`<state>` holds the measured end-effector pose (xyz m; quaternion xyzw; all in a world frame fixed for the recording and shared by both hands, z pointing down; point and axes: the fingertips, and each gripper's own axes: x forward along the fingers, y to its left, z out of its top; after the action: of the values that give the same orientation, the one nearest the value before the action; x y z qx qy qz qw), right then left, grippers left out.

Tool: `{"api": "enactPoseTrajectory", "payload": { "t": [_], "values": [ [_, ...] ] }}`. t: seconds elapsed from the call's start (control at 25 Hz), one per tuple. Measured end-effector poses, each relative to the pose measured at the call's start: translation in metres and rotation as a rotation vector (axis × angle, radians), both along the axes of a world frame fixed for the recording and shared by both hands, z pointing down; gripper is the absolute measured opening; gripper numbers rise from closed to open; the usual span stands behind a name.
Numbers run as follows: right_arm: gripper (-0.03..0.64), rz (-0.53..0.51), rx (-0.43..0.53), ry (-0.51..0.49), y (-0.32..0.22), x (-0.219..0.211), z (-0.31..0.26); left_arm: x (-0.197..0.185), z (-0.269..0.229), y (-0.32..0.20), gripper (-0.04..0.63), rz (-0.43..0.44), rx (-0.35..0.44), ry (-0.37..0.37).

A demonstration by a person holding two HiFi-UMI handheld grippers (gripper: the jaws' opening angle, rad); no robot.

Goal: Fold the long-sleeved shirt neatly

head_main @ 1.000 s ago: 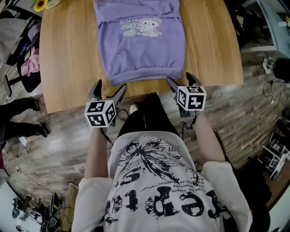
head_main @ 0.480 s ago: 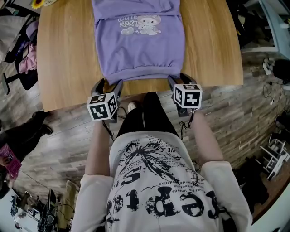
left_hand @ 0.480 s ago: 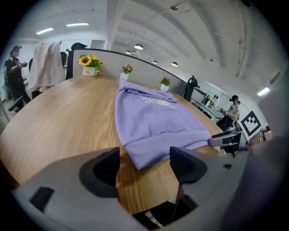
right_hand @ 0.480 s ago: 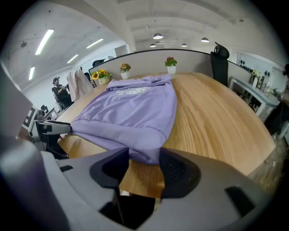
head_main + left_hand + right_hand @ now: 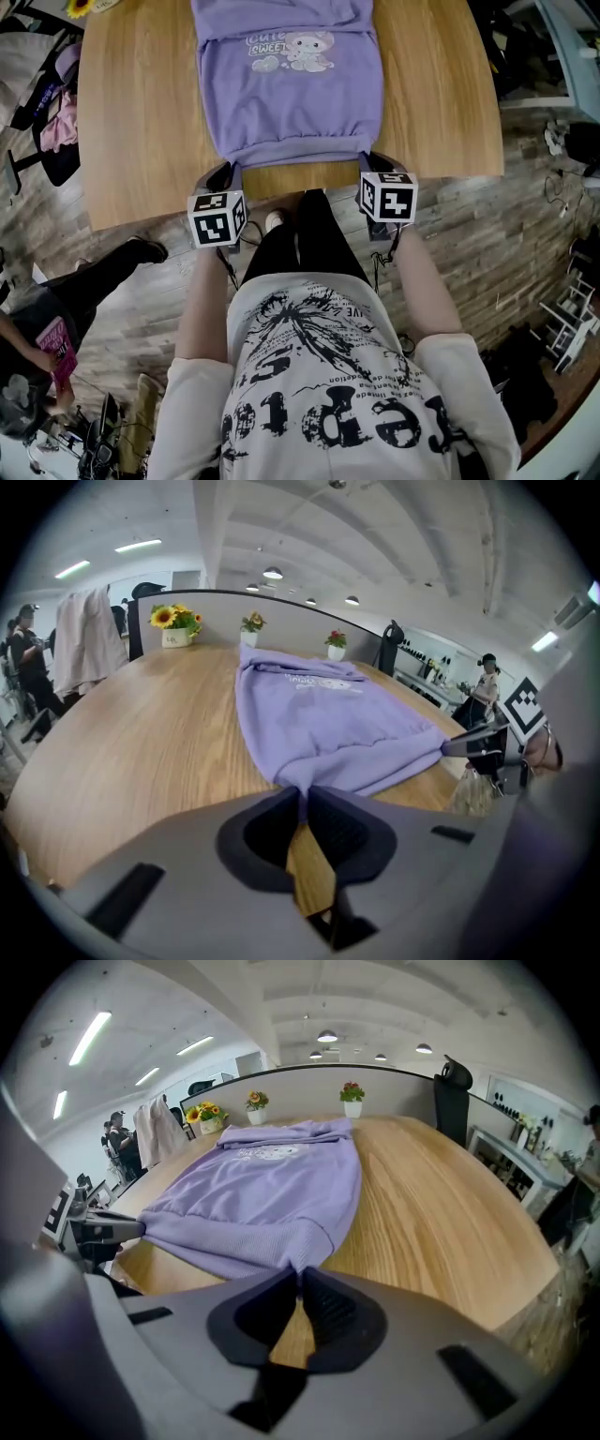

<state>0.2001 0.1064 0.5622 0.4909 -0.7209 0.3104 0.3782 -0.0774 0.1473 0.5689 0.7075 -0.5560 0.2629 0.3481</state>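
Note:
A purple long-sleeved shirt (image 5: 291, 94) with a cartoon print lies flat on the wooden table (image 5: 141, 122), hem toward me and its top folded over. My left gripper (image 5: 228, 170) is at the hem's left corner; its jaws are closing and, in the left gripper view, the left gripper (image 5: 302, 795) pinches the purple hem (image 5: 298, 782) between its pads. At the hem's right corner my right gripper (image 5: 368, 157) is shut on the fabric; the right gripper view has the right gripper (image 5: 300, 1275) with the ribbed hem (image 5: 298, 1258) squeezed in it. The hem is stretched between both corners.
Both grippers are at the table's near edge (image 5: 281, 192). Small flower pots (image 5: 178, 621) stand along the far edge by a partition. A jacket (image 5: 89, 649) hangs on a chair at the left. A person (image 5: 56, 309) is on the floor to the left.
Both grippers moved forward onto the hem's corners and went from wide open to closed on the fabric. A person has come into view at the lower left.

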Motion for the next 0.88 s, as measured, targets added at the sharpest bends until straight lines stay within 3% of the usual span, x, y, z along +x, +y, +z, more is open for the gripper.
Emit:
{"api": "enactPoseTrajectory", "payload": {
  "t": [0.44, 0.68, 0.88],
  "values": [
    [0.021, 0.029, 0.122, -0.063, -0.030, -0.010, -0.053, -0.007, -0.047, -0.022, 0.041, -0.025, 0.094, 0.069],
    [0.021, 0.011, 0.186, -0.099, -0.076, -0.012, -0.088, -0.003, -0.099, -0.064, 0.041, -0.070, 0.200, 0.149],
    [0.021, -0.033, 0.212, -0.138, -0.133, -0.015, -0.106, -0.006, -0.124, -0.117, 0.041, -0.113, 0.262, 0.148]
  ]
}}
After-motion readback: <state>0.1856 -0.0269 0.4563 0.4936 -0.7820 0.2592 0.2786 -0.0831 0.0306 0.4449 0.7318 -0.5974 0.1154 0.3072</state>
